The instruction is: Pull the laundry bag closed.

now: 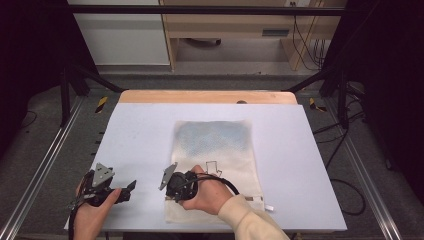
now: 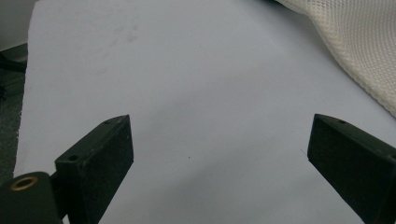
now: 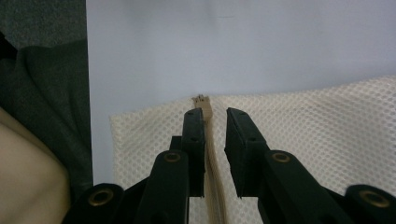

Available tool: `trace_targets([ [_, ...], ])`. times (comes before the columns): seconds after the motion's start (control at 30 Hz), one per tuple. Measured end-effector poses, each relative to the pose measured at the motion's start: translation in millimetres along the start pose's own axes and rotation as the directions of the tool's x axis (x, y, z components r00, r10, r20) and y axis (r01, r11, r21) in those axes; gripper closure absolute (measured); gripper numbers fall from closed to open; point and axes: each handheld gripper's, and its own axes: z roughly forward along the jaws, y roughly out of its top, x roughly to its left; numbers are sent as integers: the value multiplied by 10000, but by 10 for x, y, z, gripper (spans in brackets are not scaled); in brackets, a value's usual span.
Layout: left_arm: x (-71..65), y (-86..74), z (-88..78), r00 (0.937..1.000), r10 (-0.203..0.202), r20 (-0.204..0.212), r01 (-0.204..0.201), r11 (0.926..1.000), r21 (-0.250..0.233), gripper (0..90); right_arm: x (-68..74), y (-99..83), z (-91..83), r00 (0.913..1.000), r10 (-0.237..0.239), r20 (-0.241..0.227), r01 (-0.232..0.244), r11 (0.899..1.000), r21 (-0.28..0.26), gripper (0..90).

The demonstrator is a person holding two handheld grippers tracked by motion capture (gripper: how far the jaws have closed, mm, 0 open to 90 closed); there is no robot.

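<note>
Jaws of the left gripper [image 2: 219, 154] stand wide apart over the bare pale lavender table cover [image 2: 187, 84], gripping nothing; in the high view this gripper [image 1: 131, 186] sits at the near left of the table in the person's left hand [image 1: 90, 212]. Just to its right, the right gripper [image 1: 170, 184], held in the right hand [image 1: 207, 195] with a cream sleeve [image 1: 250, 222] behind it, rests over the near left part of a flat cream mesh fabric bag [image 1: 220, 150]. In the right gripper view its jaws [image 3: 215, 123] are nearly closed, a narrow gap left between them, straddling the bag's cream zipper strip [image 3: 212, 154], whose small metal pull end [image 3: 200, 98] lies just past the fingertips at the mesh edge. Whether the pads actually pinch the strip I cannot tell. Farther off, the bag stretches away toward the table's middle, a bluish patch [image 1: 215, 135] showing through its far half. Beyond the cover runs the light wooden table edge [image 1: 207, 96].
</note>
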Motion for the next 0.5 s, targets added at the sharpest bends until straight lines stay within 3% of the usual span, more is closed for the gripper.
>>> trace_targets([
  [0.2,3,5,5,10000,-16,30,17,10000,-37,70,-6,41,82,9996,128,-250,-128,9999,9,748],
  [0.5,14,15,4,10000,8,84,-7,10000,-77,72,-30,80,245,9983,371,-445,-351,9984,438,706],
])
